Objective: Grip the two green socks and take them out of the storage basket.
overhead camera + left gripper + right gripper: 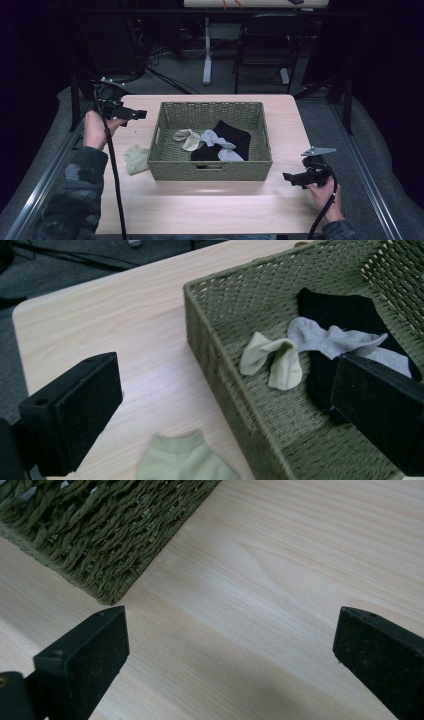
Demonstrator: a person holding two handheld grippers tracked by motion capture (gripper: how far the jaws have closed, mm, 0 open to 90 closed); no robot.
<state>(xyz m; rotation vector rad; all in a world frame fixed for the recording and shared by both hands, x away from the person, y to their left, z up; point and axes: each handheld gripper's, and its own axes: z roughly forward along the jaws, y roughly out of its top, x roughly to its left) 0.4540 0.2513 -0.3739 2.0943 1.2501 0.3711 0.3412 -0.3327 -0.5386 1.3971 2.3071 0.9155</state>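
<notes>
Right gripper (pixel 289 178) parked wide open by basket (pixel 212 170), nothing held. Left gripper (pixel 142 114) wide too, empty, probably lining up pale sock (pixel 135 158) outside.

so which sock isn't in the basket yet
The pale green sock on the table, left of the basket; the cream, grey and black ones lie inside.

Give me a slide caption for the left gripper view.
Open left gripper above a wicker basket holding cream, grey and black socks; pale green sock outside.
</notes>
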